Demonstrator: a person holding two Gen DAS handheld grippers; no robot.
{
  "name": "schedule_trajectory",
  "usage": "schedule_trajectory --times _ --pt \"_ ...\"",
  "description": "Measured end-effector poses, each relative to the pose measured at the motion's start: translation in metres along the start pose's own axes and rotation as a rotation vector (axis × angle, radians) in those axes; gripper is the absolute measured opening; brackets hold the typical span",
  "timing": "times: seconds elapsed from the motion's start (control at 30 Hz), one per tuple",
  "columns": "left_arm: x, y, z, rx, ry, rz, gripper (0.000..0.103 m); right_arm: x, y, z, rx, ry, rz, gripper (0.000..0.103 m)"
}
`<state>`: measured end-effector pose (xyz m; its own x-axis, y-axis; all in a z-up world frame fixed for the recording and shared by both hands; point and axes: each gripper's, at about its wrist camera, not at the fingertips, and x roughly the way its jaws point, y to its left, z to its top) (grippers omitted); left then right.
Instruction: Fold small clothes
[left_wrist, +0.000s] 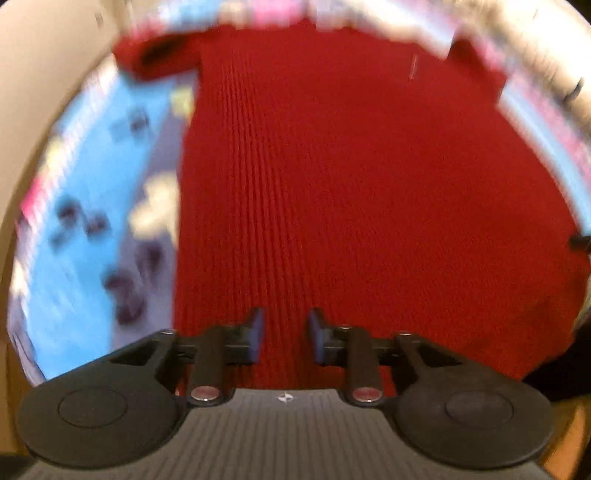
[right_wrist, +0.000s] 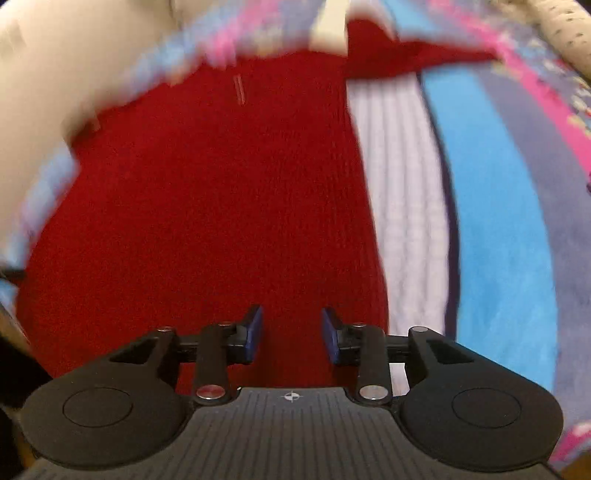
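Red knit garment (left_wrist: 351, 177) flat beneath both parted, seemingly empty tongs (left_wrist: 285, 334) (right_wrist: 291, 332).

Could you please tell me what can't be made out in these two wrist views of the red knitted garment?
- Left wrist view: the patterned blue cover is motion-blurred, so its print is unreadable.
- Both views: the red garment's near hem is hidden behind the left tongs and right tongs.
- Right wrist view: the garment's top edge is smeared by blur and cut off.
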<state>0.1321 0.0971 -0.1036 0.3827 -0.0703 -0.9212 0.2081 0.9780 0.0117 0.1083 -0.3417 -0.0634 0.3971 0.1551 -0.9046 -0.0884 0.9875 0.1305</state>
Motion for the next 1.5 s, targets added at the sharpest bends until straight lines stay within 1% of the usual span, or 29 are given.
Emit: schedule_trajectory --times 0.03,0.07,0.1,0.13,0.17,0.2,0.23,0.27,0.3,0.33,0.4,0.43,0.47,0.53,0.6,0.63,0.67,0.7,0.77,0.83,0.93,1.0,1.03,1.07,1.2,1.27,1.4,1.43,1.5 --pt "-0.003 -0.003 0.001 0.015 -0.026 0.016 0.034 -0.004 0.003 0.003 0.0 -0.022 0.002 0.038" --pt "-0.009 -0.005 0.002 0.017 -0.06 0.015 0.035 -0.012 0.003 0.007 0.011 -0.06 0.026 0.038" --pt "-0.015 -0.005 0.003 0.007 -0.104 -0.006 0.039 -0.017 0.001 0.01 0.033 -0.087 0.05 0.039" --pt "-0.016 -0.004 0.004 -0.016 -0.126 -0.026 0.049 -0.014 0.002 0.012 0.045 -0.084 0.043 0.041" --pt "-0.012 -0.004 0.005 -0.03 -0.105 -0.026 0.055 -0.007 0.005 0.012 0.039 -0.059 0.013 0.042" --pt "-0.001 -0.006 0.007 -0.025 -0.052 -0.008 0.055 0.001 0.008 0.013 0.018 -0.022 -0.022 0.042" --pt "0.004 -0.009 0.009 -0.011 -0.011 0.012 0.056 0.003 0.014 0.012 -0.001 -0.017 -0.035 0.042" --pt "0.005 -0.013 0.012 0.005 -0.02 0.03 0.057 0.001 0.019 0.013 -0.015 -0.029 -0.039 0.044" --pt "0.001 -0.017 0.016 0.009 -0.043 0.039 0.057 -0.003 0.02 0.015 -0.017 -0.055 -0.032 0.044" --pt "-0.005 -0.018 0.019 0.003 -0.084 0.021 0.057 -0.007 0.019 0.019 -0.002 -0.084 -0.021 0.042" --pt "-0.017 -0.018 0.026 -0.033 -0.154 -0.016 0.062 -0.013 0.013 0.025 0.042 -0.138 -0.017 0.042" --pt "-0.021 -0.017 0.029 -0.045 -0.181 -0.017 0.067 -0.015 0.01 0.028 0.062 -0.173 -0.03 0.042" --pt "-0.024 -0.016 0.033 -0.047 -0.203 -0.011 0.072 -0.019 0.01 0.03 0.081 -0.205 -0.046 0.042" --pt "-0.025 -0.022 0.037 -0.038 -0.244 0.013 0.074 -0.027 0.002 0.038 0.14 -0.285 -0.073 0.042" --pt "-0.029 -0.028 0.039 -0.025 -0.289 0.028 0.076 -0.04 -0.006 0.043 0.205 -0.39 -0.06 0.042" --pt "-0.03 -0.029 0.049 -0.014 -0.315 0.032 0.079 -0.047 -0.01 0.048 0.227 -0.436 -0.05 0.042" --pt "-0.029 -0.028 0.054 -0.006 -0.342 0.037 0.082 -0.052 -0.012 0.05 0.243 -0.482 -0.041 0.043" --pt "-0.036 -0.031 0.058 0.003 -0.375 0.046 0.083 -0.053 -0.015 0.054 0.255 -0.517 -0.035 0.045" --pt "-0.047 -0.036 0.059 0.011 -0.423 0.055 0.085 -0.059 -0.016 0.054 0.267 -0.556 -0.037 0.052" --pt "-0.055 -0.041 0.063 0.007 -0.454 0.065 0.086 -0.061 -0.013 0.052 0.264 -0.573 -0.04 0.054" --pt "-0.063 -0.047 0.07 0.004 -0.484 0.1 0.087 -0.053 -0.007 0.054 0.226 -0.571 -0.037 0.055" --pt "-0.066 -0.046 0.075 -0.001 -0.495 0.112 0.087 -0.048 -0.001 0.055 0.201 -0.56 -0.018 0.055" --pt "-0.067 -0.045 0.079 -0.006 -0.505 0.117 0.087 -0.053 0.01 0.053 0.191 -0.559 -0.007 0.055" --pt "-0.068 -0.044 0.084 -0.011 -0.512 0.127 0.087 -0.054 0.012 0.052 0.182 -0.56 0.0 0.055" --pt "-0.069 -0.041 0.106 -0.008 -0.523 0.137 0.086 -0.057 0.018 0.05 0.167 -0.561 -0.011 0.055" --pt "-0.07 -0.038 0.126 -0.024 -0.542 0.148 0.082 -0.054 0.021 0.053 0.177 -0.552 -0.017 0.055" --pt "-0.071 -0.039 0.175 -0.081 -0.611 0.161 0.082 -0.047 0.028 0.055 0.166 -0.549 -0.047 0.055" --pt "-0.069 -0.039 0.189 -0.102 -0.622 0.172 0.082 -0.045 0.032 0.055 0.151 -0.551 -0.06 0.052" --pt "-0.063 -0.041 0.215 -0.127 -0.625 0.175 0.082 -0.042 0.039 0.055 0.125 -0.544 -0.078 0.043"
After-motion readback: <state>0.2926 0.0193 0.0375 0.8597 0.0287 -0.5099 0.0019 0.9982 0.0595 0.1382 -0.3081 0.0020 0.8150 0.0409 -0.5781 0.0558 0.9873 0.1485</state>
